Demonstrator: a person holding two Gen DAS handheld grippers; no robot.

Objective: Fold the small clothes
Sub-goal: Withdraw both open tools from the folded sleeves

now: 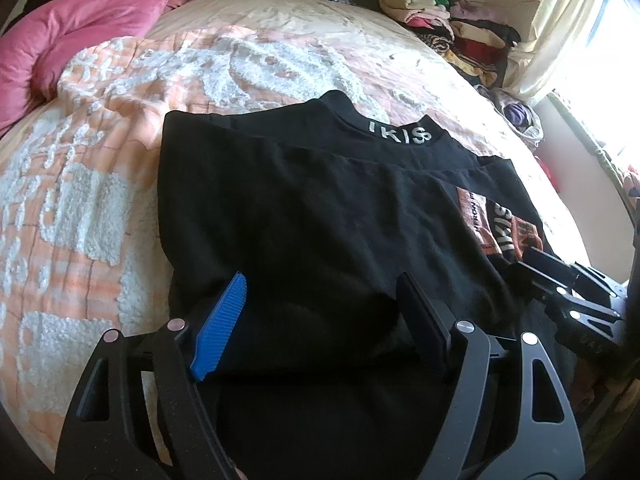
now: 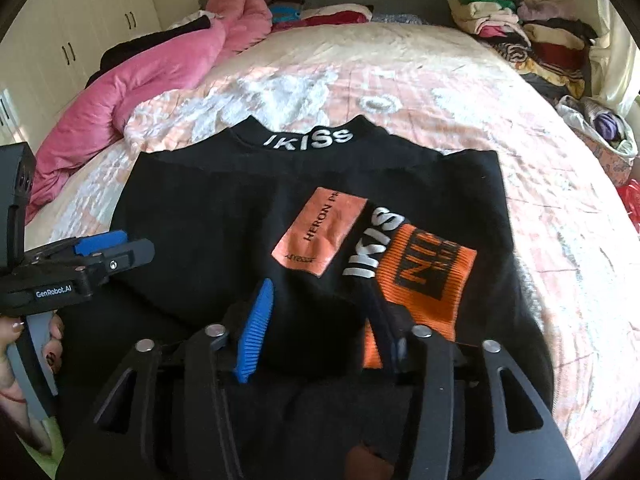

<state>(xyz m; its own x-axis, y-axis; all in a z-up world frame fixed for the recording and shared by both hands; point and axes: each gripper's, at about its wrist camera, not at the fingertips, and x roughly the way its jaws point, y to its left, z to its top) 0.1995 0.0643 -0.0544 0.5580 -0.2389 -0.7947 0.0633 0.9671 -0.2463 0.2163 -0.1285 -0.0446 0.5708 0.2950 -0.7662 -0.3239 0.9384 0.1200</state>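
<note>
A black top (image 1: 304, 208) with white "IKISS" on its collar (image 1: 400, 134) lies flat on the bed, sleeves folded in; it also shows in the right wrist view (image 2: 224, 208). An orange patch (image 2: 320, 236) and an orange sleeve cuff (image 2: 424, 280) lie on its front. My left gripper (image 1: 324, 292) is open, its fingers standing over the top's near hem. My right gripper (image 2: 328, 312) is open over the near hem by the cuff. In the left wrist view the right gripper (image 1: 560, 284) sits at the right edge. The left gripper (image 2: 116, 248) shows at the left in the right wrist view.
The bed (image 1: 224, 60) has a peach and white tufted cover. A pink duvet (image 2: 152, 92) lies bunched at the far left. Piles of folded clothes (image 2: 532, 36) sit at the far right corner and along the headboard. White wardrobes (image 2: 80, 32) stand at left, a curtained window (image 1: 580, 32) at right.
</note>
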